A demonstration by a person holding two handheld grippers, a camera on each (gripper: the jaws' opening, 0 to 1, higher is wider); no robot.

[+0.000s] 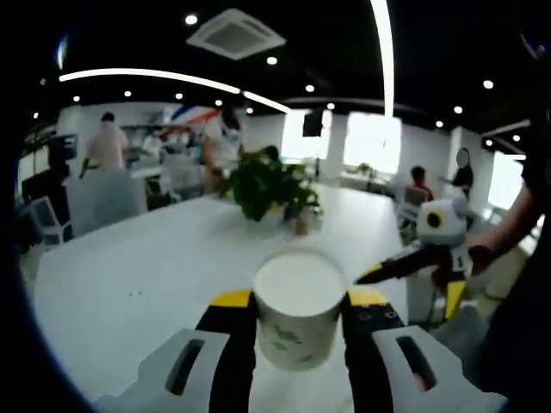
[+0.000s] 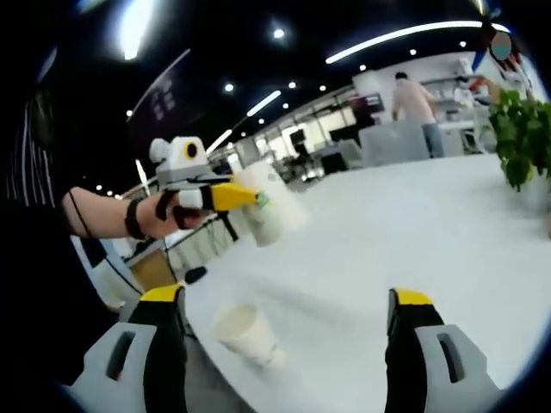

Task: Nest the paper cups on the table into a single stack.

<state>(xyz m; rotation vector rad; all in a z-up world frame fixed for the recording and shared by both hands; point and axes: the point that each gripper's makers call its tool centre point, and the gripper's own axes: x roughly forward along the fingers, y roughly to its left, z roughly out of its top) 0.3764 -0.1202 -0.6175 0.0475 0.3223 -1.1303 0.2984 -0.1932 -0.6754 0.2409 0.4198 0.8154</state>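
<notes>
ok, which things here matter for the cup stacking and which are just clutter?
Job:
- paper cup clamped in left gripper
- second paper cup standing on the table, between the open jaws of the right gripper

Clutter:
- potted plant
- people and chairs in the background

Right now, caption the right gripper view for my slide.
Open right tongs face a paper cup on the table; left tongs hold another cup aloft.

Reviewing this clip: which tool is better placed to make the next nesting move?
Left, probably. The left tool already grips a paper cup, while the right tool is open and empty above the second cup standing on the table.
</notes>
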